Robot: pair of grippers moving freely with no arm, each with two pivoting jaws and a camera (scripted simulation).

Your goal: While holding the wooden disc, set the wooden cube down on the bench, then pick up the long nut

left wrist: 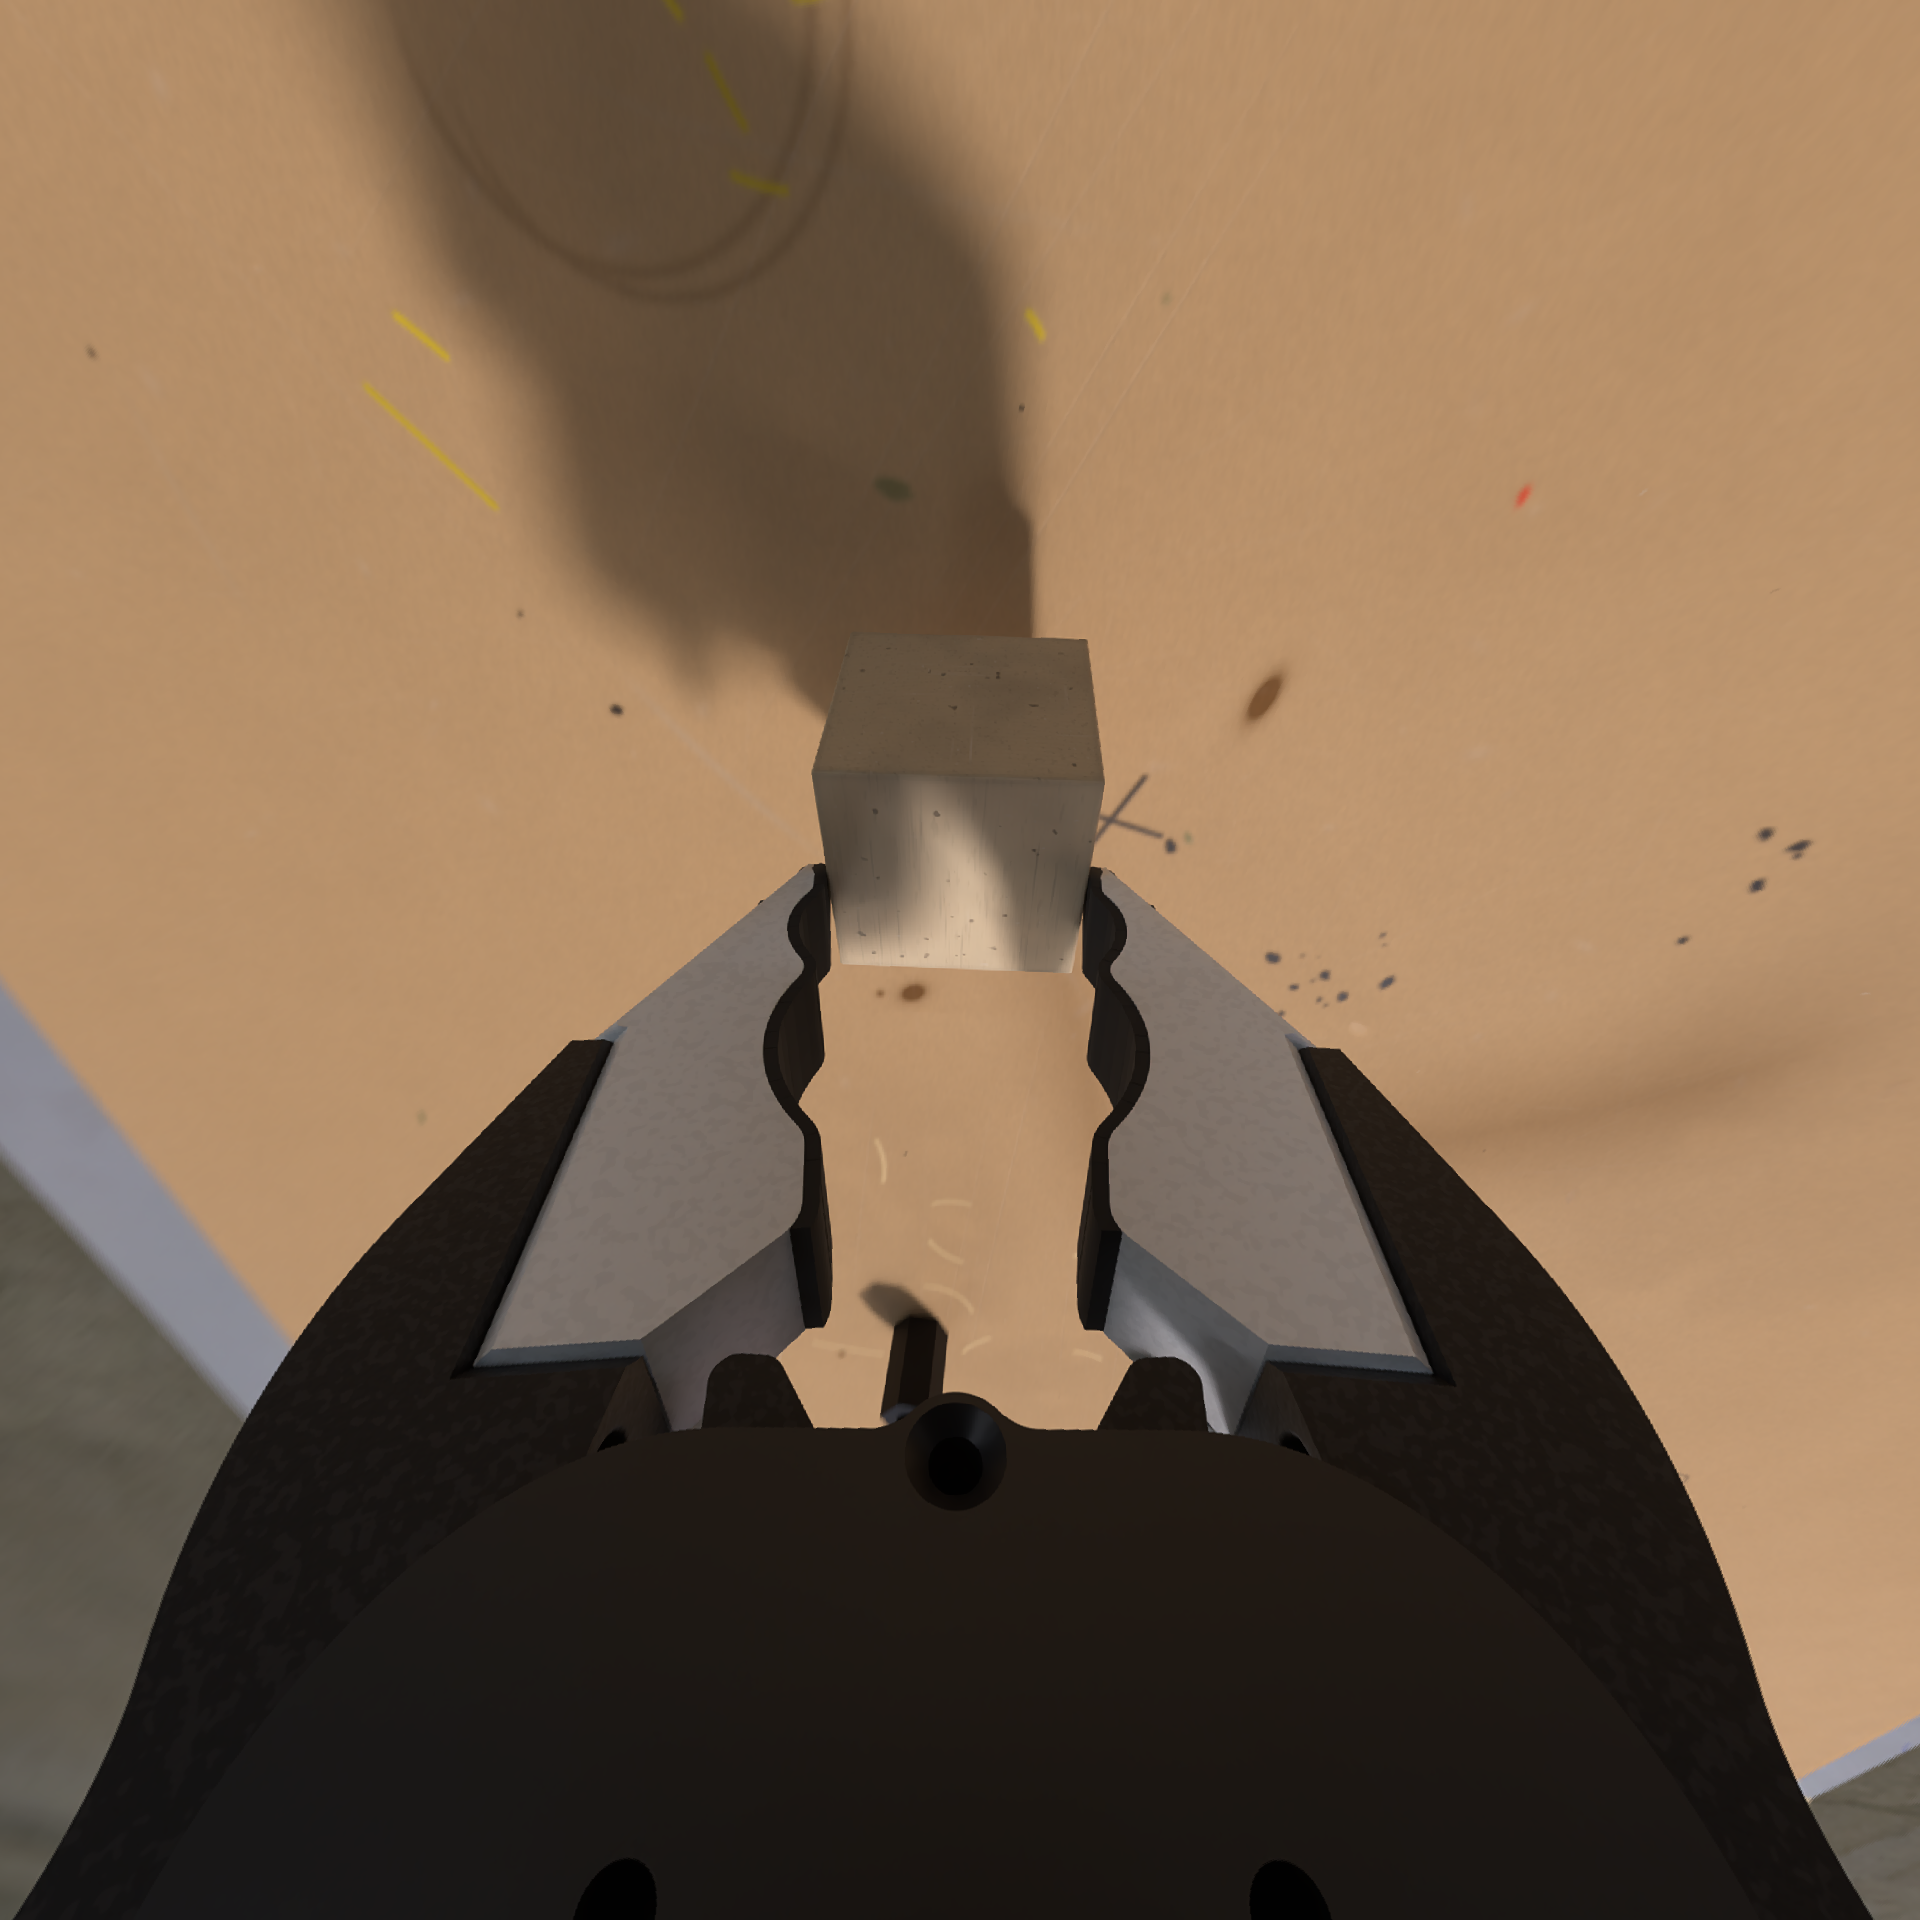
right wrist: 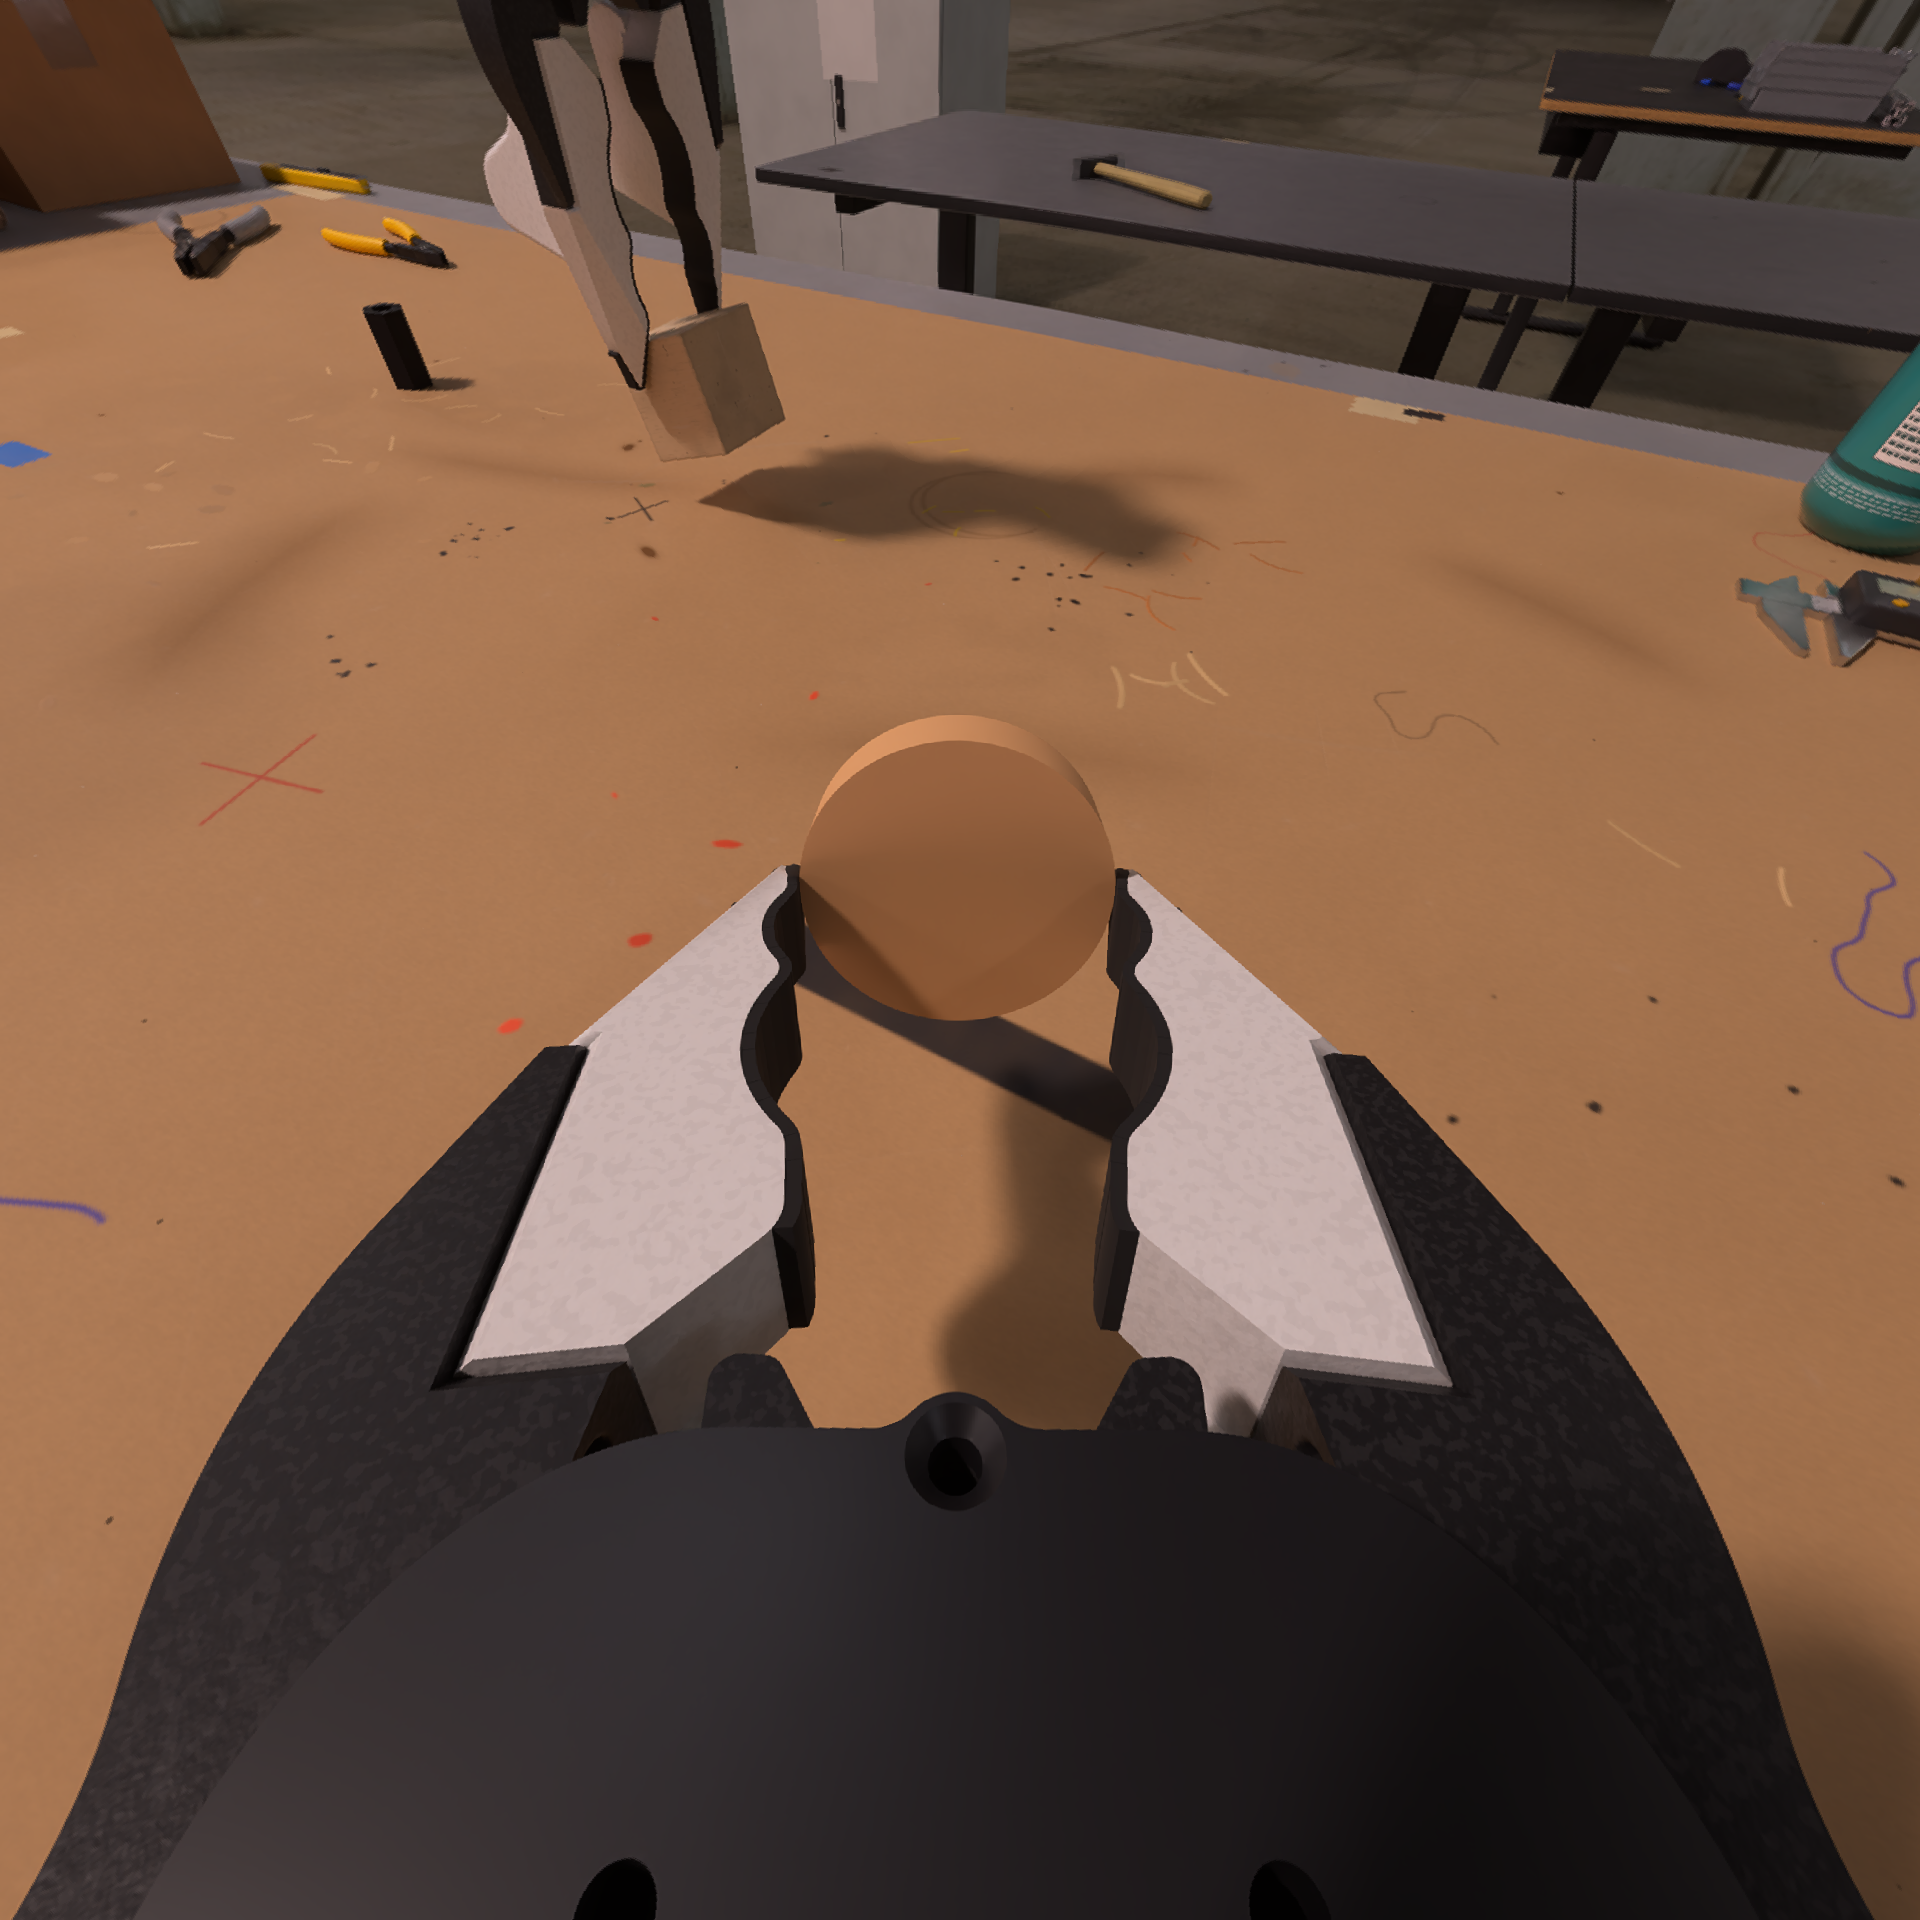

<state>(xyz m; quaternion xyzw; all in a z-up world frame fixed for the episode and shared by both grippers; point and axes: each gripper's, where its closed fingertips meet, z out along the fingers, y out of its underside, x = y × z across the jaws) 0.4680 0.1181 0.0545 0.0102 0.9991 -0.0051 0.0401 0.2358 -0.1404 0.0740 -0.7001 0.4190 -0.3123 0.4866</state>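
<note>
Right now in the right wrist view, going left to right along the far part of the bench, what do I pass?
Grey tool → yellow-handled pliers → long nut, standing upright → wooden cube held in the left gripper → teal container at the right edge, caliper just before it.

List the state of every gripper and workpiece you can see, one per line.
left gripper: shut on the wooden cube.
wooden cube: held above the bench, tilted, not touching it.
right gripper: shut on the wooden disc.
wooden disc: clamped by its rim, off the bench.
long nut: standing upright on the bench, untouched.
</note>
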